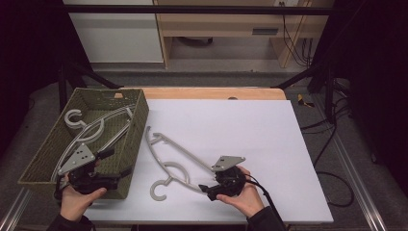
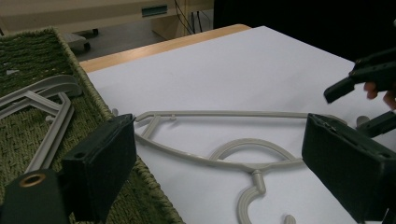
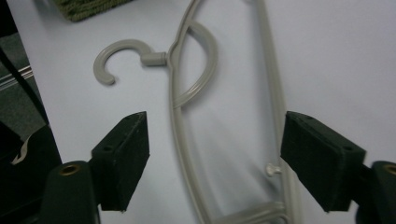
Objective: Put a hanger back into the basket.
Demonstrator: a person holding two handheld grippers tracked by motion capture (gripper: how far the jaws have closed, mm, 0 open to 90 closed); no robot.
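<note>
From the high view, my left gripper [image 1: 107, 155] sits over the near end of the basket [image 1: 139, 126], jaws apart with nothing between them. Two hangers [image 1: 98, 126] lie inside the basket, ahead of those jaws. My right gripper [image 1: 206, 189] rests low on the worktop [image 1: 250, 144], jaws pointing left at the near end of a third hanger [image 1: 171, 156], which lies flat on the white sheet just right of the basket, hook [image 1: 159, 188] toward me.

In the left gripper view, my jaws stand wide and empty. The basket rim runs under my left jaw; the basket hangers [image 2: 44, 95] lie left of it. Beyond and between my jaws lies the loose hanger [image 2: 219, 154] on the worktop, and past my right jaw I see my other gripper [image 2: 359, 105], its jaws straddling the hanger's far end.

In the right gripper view, my jaws are open and hold nothing. The hanger [image 3: 180, 116] runs between them, both of its bars inside the gap, neither pad touching. Its hook [image 3: 112, 58] curls ahead of my left jaw, with a corner of the basket [image 3: 86, 9] beyond it.
</note>
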